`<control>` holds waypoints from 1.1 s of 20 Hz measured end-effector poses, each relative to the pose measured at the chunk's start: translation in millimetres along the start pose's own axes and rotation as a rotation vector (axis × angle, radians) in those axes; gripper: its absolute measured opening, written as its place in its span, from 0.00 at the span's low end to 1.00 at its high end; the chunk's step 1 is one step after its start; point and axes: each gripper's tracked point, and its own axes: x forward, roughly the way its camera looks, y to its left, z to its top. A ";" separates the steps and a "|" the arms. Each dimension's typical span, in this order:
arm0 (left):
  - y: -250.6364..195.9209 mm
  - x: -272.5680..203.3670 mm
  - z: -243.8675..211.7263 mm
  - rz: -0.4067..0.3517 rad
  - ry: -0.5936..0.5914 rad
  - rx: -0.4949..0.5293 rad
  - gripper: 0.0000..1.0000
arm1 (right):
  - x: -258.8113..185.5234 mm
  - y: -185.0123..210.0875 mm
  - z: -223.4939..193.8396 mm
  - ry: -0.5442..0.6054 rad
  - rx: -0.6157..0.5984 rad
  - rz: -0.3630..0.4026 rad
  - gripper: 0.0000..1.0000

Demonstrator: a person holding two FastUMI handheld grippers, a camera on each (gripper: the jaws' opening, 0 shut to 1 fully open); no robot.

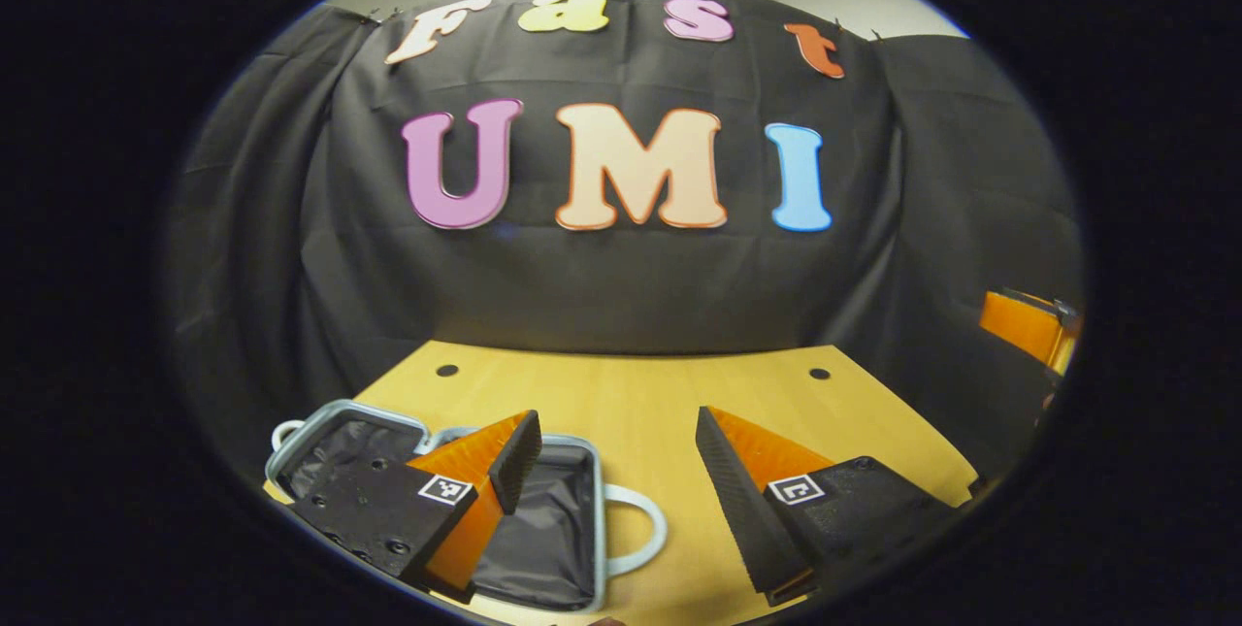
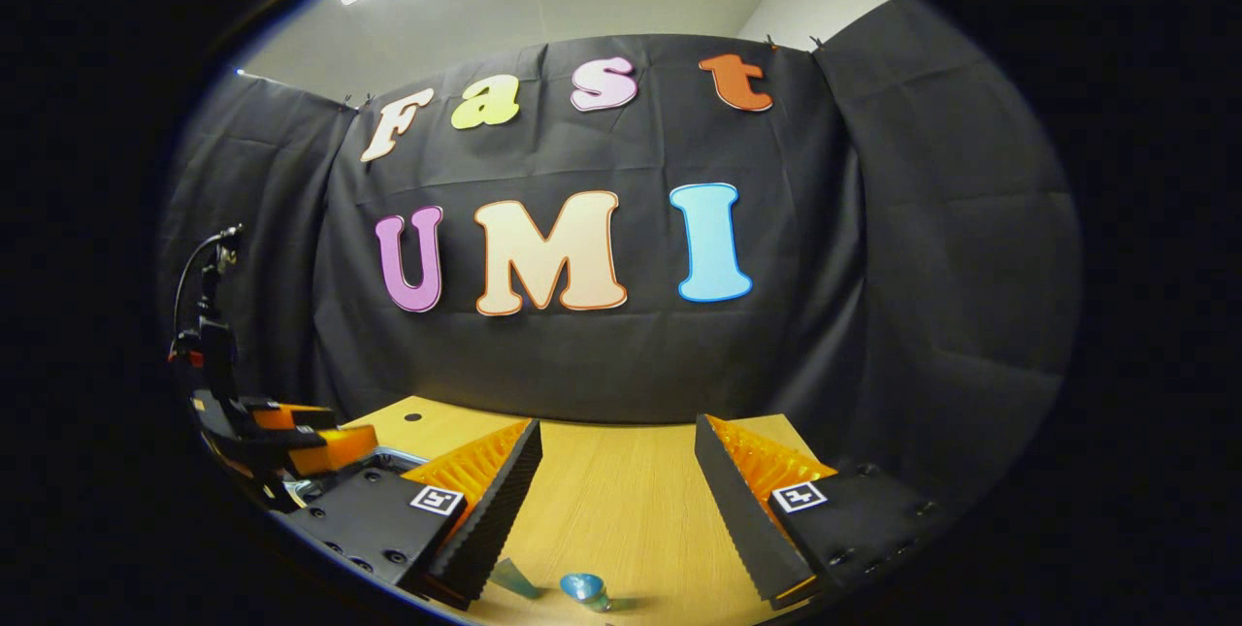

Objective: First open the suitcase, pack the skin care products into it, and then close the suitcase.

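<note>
The small suitcase [image 1: 553,519] lies open and flat on the wooden table [image 1: 640,403] at the lower left of the left gripper view, showing its light rim, black lining and white handle [image 1: 640,534]. My left gripper [image 1: 616,461] hovers open over its right half and the bare table, with nothing between its fingers. My right gripper [image 2: 619,456] is open too, above the table. Just below it in the right gripper view lie a small item with a blue cap [image 2: 583,590] and a teal piece [image 2: 512,577], both partly cut off. A bit of the suitcase rim [image 2: 398,457] peeks out behind the left finger.
Black cloth walls close the table at the back and both sides. The right gripper [image 1: 1029,325] appears orange at the far right of the left gripper view. The left gripper [image 2: 291,446], with its cable, stands at the left of the right gripper view.
</note>
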 end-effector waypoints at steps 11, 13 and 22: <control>-100.9 4.0 -109.8 -0.165 0.242 -0.014 0.94 | 2.8 -19.9 -35.3 0.088 -0.006 0.065 0.98; -110.0 1.7 -125.3 -0.180 0.274 -0.033 0.95 | 2.2 -21.1 -42.2 0.105 -0.004 0.070 0.99; -131.2 9.8 -197.9 -0.221 0.429 -0.094 0.82 | -5.7 -21.8 -77.9 0.188 -0.021 0.086 0.99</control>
